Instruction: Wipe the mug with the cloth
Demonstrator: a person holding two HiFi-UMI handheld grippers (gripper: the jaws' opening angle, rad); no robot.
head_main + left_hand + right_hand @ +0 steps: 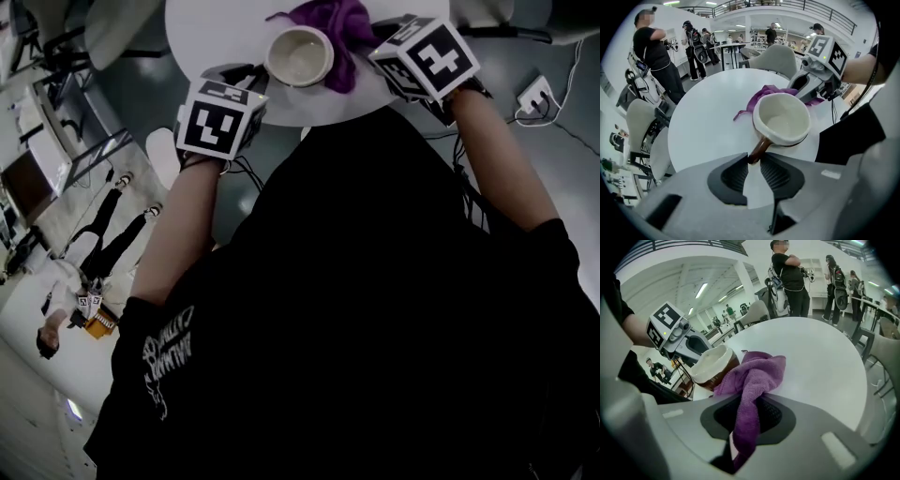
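Head view: a round white table (pixel 211 33) sits at the top. The left gripper (pixel 248 80) and right gripper (pixel 378 45) reach over its near edge, either side of a brown ceramic mug (pixel 300 56) with a cream inside.
Mug: near the table's edge, mouth tipped toward the left gripper's camera. I cannot tell whether its base rests on the tabletop.
Left jaws: clamped by their tips on the mug's brown handle (pixel 759 147).
Cloth: a purple towelling cloth (pixel 757 371), bunched against the mug's side, with one end trailing on the table.
Right jaws: closed on the cloth, with a strip of it hanging down between the pads.
Background: several people stand beyond the table, well apart from it.
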